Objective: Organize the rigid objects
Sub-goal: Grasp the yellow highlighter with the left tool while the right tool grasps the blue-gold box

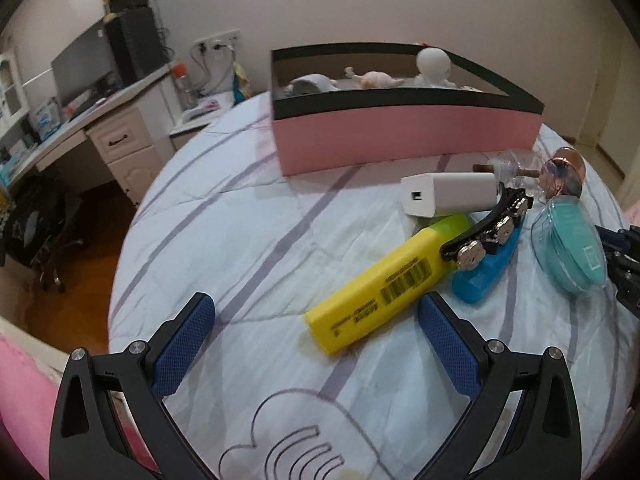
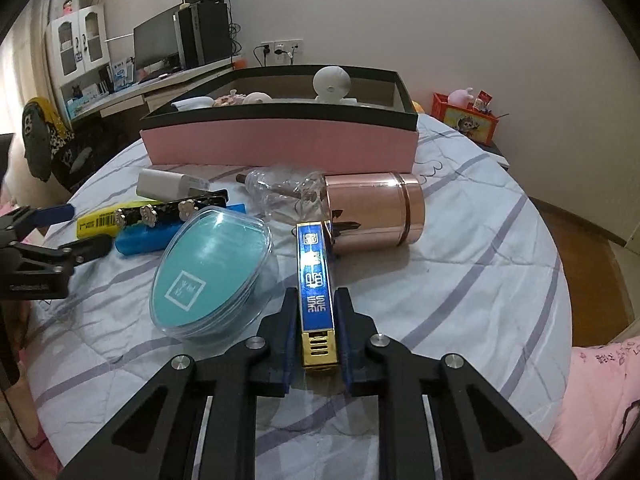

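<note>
Right gripper (image 2: 316, 312): my jaws are clamped on the blue and gold lighter (image 2: 315, 280), which points away toward 12 o'clock, its far end just beside the copper canister (image 2: 374, 208).
Left gripper (image 1: 316, 320): my jaws stand wide apart above the bed (image 1: 240, 240) with nothing between them; the yellow highlighter (image 1: 384, 284) lies just ahead, between 12 and 1 o'clock.
Around the highlighter: a black hair clip (image 1: 488, 224) with silver flowers rests across its far end and on a blue block (image 1: 486, 268); a white charger (image 1: 448, 196) lies just beyond, at 1 o'clock.
Teal oval case (image 2: 212, 272): at 10 o'clock from my right jaws, near the lighter; I cannot tell if they touch.
Clear bottle (image 2: 280, 196): on its side at 11 o'clock, against the canister.
Pink box (image 2: 280, 144): at 12 o'clock, far across the bed, open on top, with a white figurine (image 2: 332, 84) and other small pieces inside.
</note>
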Demonstrator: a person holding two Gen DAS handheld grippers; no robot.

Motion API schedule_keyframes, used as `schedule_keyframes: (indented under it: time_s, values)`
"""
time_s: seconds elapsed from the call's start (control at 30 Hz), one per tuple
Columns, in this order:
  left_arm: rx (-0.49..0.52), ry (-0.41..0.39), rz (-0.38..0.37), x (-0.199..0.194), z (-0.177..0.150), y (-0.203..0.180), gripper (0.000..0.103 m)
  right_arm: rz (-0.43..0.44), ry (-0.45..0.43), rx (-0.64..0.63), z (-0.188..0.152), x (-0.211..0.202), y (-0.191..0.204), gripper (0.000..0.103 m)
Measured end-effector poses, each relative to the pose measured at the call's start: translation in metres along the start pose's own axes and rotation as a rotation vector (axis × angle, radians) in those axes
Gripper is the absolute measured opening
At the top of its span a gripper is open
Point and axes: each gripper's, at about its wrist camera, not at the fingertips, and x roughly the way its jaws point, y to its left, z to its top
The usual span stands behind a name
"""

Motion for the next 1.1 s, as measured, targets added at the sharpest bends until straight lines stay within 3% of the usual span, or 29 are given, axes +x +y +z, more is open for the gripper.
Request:
schedule_keyframes:
  time_s: [0.07,0.13,0.23,0.3,0.37,0.53,0.83,0.93,0.97,1.0,1.03,1.1]
  values:
    - [0.021,-0.005,-0.031,0.002,0.004,-0.003,0.097,0.005,0.0,0.008,-0.001,0.0,-0.001,0.017]
    - [0.043,0.005,-0.062,0.004,0.008,-0.008,0.082,0.01,0.001,0.015,0.001,0.002,-0.002,0.017]
    - [0.064,-0.003,-0.085,0.002,0.01,-0.018,0.057,0.013,0.001,0.023,0.002,0.003,-0.003,0.017]
    - [0.077,-0.014,-0.117,0.0,0.009,-0.023,0.032,0.011,0.002,0.022,0.003,0.003,-0.003,0.017]
    - [0.082,-0.014,-0.142,-0.003,0.007,-0.027,0.019,0.01,0.002,0.021,0.003,0.004,-0.002,0.017]
    - [0.093,-0.008,-0.153,-0.013,-0.001,-0.033,0.016,0.007,0.002,0.022,0.003,0.004,-0.002,0.017]
    - [0.062,0.005,-0.173,-0.008,0.006,-0.035,0.02,0.013,0.004,0.03,0.003,0.004,-0.003,0.017]
    - [0.071,0.009,-0.166,-0.004,0.011,-0.038,0.037,0.023,0.003,0.04,0.003,0.005,-0.005,0.017]
    - [0.082,0.014,-0.165,-0.002,0.014,-0.04,0.049,0.025,0.003,0.042,0.003,0.005,-0.005,0.017]
    - [0.094,0.008,-0.153,-0.001,0.015,-0.042,0.051,0.025,0.003,0.042,0.003,0.005,-0.005,0.017]
    - [0.101,0.008,-0.15,-0.001,0.016,-0.043,0.05,0.024,0.003,0.041,0.003,0.005,-0.005,0.017]
    - [0.101,0.006,-0.163,0.001,0.017,-0.044,0.035,0.021,0.003,0.039,0.003,0.005,-0.005,0.017]
